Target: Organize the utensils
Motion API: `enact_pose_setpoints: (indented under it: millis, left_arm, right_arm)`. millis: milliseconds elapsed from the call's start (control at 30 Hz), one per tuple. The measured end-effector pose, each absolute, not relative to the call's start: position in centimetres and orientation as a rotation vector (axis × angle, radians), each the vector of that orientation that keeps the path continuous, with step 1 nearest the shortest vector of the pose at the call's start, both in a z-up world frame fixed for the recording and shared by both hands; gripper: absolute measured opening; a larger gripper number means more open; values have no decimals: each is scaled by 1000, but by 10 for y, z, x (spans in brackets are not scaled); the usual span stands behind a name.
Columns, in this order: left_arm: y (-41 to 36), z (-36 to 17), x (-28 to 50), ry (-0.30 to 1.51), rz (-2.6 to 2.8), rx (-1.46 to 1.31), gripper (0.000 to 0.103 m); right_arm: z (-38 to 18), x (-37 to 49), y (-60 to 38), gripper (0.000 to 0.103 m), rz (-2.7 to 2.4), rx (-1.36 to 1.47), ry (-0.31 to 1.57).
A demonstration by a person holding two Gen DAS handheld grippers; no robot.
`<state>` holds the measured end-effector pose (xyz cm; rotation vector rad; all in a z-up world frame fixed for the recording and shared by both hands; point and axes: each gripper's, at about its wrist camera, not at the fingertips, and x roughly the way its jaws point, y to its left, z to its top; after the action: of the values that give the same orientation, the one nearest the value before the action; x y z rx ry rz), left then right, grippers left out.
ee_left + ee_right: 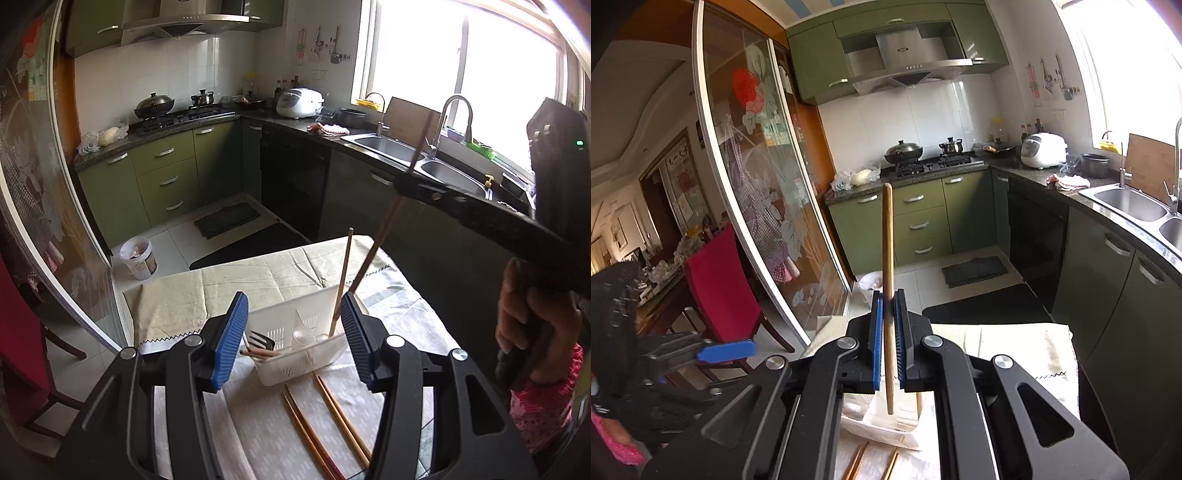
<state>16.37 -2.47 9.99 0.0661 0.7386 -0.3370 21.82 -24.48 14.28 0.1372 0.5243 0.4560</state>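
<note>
A white slotted utensil basket (295, 325) stands on the cloth-covered table (221, 288). It holds a black fork (260, 338), a clear plastic spoon (306, 336) and one upright wooden chopstick (342, 280). My left gripper (293, 332) is open, its blue pads on either side of the basket. My right gripper (888, 339) is shut on a wooden chopstick (887, 240), held near upright above the basket (886, 424). In the left wrist view this gripper (404, 181) holds the chopstick (384, 225) slanted over the basket's right end. Several chopsticks (325, 417) lie on the table in front of the basket.
A red chair (720, 284) and a glass sliding door (757, 184) stand to the left of the table. Green kitchen cabinets (166, 170), a stove (177, 118), a double sink (391, 146) and a white bucket (138, 258) on the floor lie beyond the table's far edge.
</note>
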Motion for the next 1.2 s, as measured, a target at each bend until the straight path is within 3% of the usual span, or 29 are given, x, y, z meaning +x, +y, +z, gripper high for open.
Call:
enact_pose_setpoints:
  millis: [133,367,433,500,633,767,967,1200]
  left_arm:
    - [-21,86,144,787,-366,78,58]
    - [-11,40,126,920,-394,38,59]
    - [-10,27,126,961,-391,29,59]
    - [-11,13,128,992,-385,23,59]
    - [-10,-19,135,1065,-366,4,59]
    - [-10,-60,149,1170,-334,-7,59]
    - [-16,-113,168,1317,-282,-47,59]
    - [-28,-133,172,1344,-208,8,58]
  right_arm:
    - [100,235,-227,7,448,90,619]
    - [53,245,-206,7,449,24,701]
    - [48,241,-205,12,454,12,705]
    - [47,236,-205,23,458,4,704]
    - [56,206,-218,24,444,-8,650]
    - [51,167,-242,35,431,-23,651]
    - [-7,138,-285,35,358,-54,780]
    - [-45,139,-343,35,294,39,855]
